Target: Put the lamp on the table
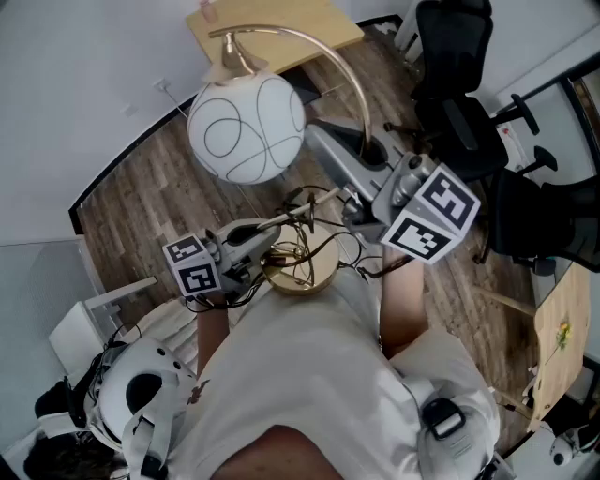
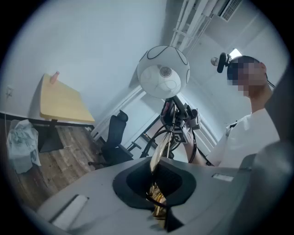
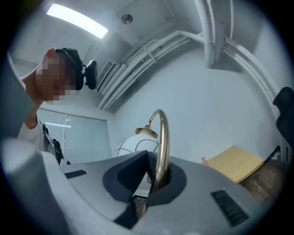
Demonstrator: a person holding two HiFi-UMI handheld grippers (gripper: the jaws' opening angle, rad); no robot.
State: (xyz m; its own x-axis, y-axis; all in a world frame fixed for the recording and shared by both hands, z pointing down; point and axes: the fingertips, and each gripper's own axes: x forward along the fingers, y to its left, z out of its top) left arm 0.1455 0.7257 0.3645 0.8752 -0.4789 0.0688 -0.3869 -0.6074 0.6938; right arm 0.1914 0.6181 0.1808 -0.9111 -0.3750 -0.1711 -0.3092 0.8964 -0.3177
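Note:
The lamp has a white globe shade point(image 1: 246, 128) with thin dark lines, a curved gold arm point(image 1: 349, 80) and a round gold base point(image 1: 302, 270), and it is lifted above the wood floor. My left gripper point(image 1: 281, 227) is shut on the gold stem point(image 2: 158, 202) just above the base. My right gripper point(image 1: 361, 159) is shut higher up on the gold arm point(image 3: 161, 151). The globe point(image 2: 163, 73) hangs above the left jaws, and in the right gripper view the globe point(image 3: 133, 144) shows behind the arm. The yellow wooden table point(image 1: 281, 28) stands ahead, beyond the shade.
Black office chairs point(image 1: 455, 70) stand at the right, near a second wooden tabletop point(image 1: 560, 333). Dark cables point(image 1: 309, 246) loop around the lamp base. White equipment point(image 1: 122, 394) lies at the lower left. The table point(image 2: 62, 103) stands by a white wall, with a chair point(image 2: 115, 137) nearby.

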